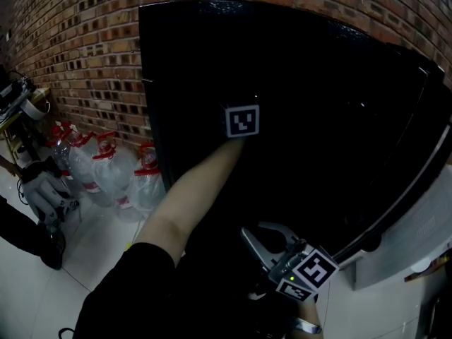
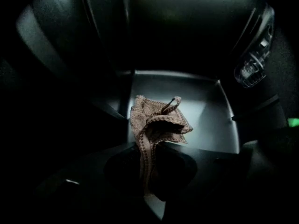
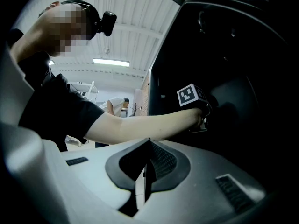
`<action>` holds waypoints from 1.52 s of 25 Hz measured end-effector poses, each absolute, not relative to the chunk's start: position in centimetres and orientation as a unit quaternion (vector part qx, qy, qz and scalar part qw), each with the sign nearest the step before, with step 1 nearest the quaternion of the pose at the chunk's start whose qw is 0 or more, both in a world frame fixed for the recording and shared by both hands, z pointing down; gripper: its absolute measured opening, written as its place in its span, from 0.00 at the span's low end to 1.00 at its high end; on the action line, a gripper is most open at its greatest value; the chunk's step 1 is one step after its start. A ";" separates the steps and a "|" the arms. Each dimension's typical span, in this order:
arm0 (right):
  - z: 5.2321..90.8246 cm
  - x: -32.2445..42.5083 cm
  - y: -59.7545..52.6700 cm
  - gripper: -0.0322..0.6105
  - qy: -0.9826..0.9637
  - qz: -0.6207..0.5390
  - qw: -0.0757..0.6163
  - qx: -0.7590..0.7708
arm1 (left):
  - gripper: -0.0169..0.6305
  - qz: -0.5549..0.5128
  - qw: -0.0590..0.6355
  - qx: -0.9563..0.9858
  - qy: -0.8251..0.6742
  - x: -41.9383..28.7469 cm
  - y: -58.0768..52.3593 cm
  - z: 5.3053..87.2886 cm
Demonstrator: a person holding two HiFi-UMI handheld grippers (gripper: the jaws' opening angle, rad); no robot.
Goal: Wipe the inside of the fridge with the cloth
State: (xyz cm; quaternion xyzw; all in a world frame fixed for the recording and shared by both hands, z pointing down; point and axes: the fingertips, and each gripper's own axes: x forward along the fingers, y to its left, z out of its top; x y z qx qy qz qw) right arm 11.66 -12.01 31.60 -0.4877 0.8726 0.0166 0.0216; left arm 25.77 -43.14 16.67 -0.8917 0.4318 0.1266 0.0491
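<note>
Now cloth [image 2: 156, 125] pinched between left tongs [image 2: 148, 168].

left arm [image 1: 194, 196]: bare below a short black sleeve [image 1: 127, 288], stretched out far in front of the body.
left hand [image 3: 202, 112]: wrapped round the handle, just under the marker cube [image 1: 242, 121].
left gripper [image 2: 147, 181]: jaws closed tight on a brown cloth [image 2: 156, 122], which sticks out from between them.
right gripper [image 3: 144, 181]: held low and close to the body, pointing level. Its jaws are pressed together with nothing between them.
</note>
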 end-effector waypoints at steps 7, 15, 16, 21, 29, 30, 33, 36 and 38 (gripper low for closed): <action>31.5 11.5 -12.2 0.06 0.877 0.019 0.012 -0.480 | 0.13 0.134 0.067 -0.861 0.486 24.6 -43.5 16.4; 32.1 12.2 -12.6 0.06 0.874 0.013 0.020 -0.485 | 0.12 0.174 0.066 -0.835 0.517 23.6 -43.5 16.7; 32.1 12.3 -12.7 0.06 0.875 0.012 0.020 -0.484 | 0.13 0.180 0.052 -0.846 0.499 23.5 -43.3 17.0; 32.7 11.9 -13.8 0.06 0.878 0.007 0.015 -0.479 | 0.13 0.210 -0.045 -0.918 0.334 26.3 -39.4 19.5; 33.5 12.8 -13.5 0.06 0.862 0.003 0.003 -0.506 | 0.13 0.140 -0.010 -0.985 0.098 36.7 -30.6 22.8; 33.6 13.1 -13.4 0.06 0.859 0.002 0.003 -0.512 | 0.13 0.133 -0.011 -0.987 0.090 37.5 -30.3 23.3; 33.8 13.8 -13.1 0.06 0.851 0.002 0.006 -0.525 | 0.13 0.115 0.000 -0.990 0.081 39.7 -29.7 25.1; 34.2 14.7 -12.9 0.06 0.844 -0.004 0.005 -0.536 | 0.13 0.094 0.009 -0.992 0.087 41.4 -30.0 26.8; 34.4 15.3 -12.9 0.06 0.840 -0.009 0.004 -0.542 | 0.13 0.087 0.029 -0.992 0.087 42.4 -29.9 27.3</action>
